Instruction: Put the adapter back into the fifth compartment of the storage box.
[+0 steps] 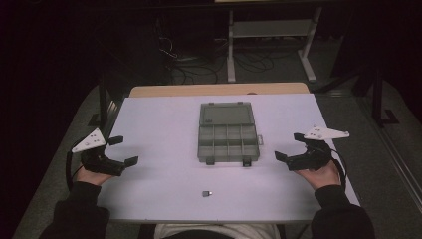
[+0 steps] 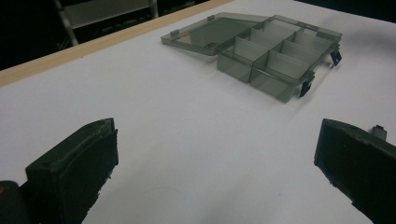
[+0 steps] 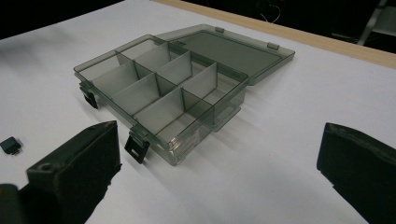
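**Open box, grippers waiting**

High view: the left gripper (image 1: pixel 123 150) and right gripper (image 1: pixel 290 146) flank the box (image 1: pixel 228 143), jaws wide, empty. A small chip (image 1: pixel 207 193) lies nearer the person.

Left gripper view: smoky translucent plastic, lid flat back, likely for loading.

Right gripper view: thin dividers form rectangular, empty compartments.

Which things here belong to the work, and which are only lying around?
Belong to the work:
- open box, compartments empty
- small black part on the table
- left gripper, open
- right gripper, open

Only lying around:
- cables on the floor
- metal frame behind the table
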Available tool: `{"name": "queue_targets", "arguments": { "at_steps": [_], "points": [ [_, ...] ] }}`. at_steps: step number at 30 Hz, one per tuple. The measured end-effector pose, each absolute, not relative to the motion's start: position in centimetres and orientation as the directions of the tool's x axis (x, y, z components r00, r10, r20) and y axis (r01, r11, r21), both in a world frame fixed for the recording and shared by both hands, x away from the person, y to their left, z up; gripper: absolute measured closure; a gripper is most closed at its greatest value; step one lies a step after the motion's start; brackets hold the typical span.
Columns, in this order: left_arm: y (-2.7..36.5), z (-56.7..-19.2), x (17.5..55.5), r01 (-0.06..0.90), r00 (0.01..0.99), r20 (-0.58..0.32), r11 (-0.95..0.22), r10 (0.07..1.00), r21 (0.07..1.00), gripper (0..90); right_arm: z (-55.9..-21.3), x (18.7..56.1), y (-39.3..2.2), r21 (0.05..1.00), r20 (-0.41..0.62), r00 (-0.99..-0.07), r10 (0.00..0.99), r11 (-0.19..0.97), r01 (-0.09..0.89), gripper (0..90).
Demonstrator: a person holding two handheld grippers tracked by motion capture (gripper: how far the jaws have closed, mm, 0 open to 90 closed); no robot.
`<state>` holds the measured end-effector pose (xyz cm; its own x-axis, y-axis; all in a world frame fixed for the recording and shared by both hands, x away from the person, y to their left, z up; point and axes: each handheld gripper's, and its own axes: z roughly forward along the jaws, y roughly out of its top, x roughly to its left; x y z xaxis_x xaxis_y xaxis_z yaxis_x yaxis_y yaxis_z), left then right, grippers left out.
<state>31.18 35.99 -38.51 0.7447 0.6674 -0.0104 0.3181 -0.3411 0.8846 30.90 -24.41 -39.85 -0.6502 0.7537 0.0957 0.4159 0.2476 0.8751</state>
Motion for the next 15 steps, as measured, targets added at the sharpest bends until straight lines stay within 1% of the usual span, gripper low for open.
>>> {"name": "queue_targets", "arguments": {
  "at_steps": [15],
  "points": [
    [35.74,-38.45,31.03,0.323,0.741,-0.002,-0.353,0.672,0.878,0.0,-39.83,30.74,-24.31,0.880,0.078,-0.647,0.759,0.253,0.403,0.0]
  ]
}}
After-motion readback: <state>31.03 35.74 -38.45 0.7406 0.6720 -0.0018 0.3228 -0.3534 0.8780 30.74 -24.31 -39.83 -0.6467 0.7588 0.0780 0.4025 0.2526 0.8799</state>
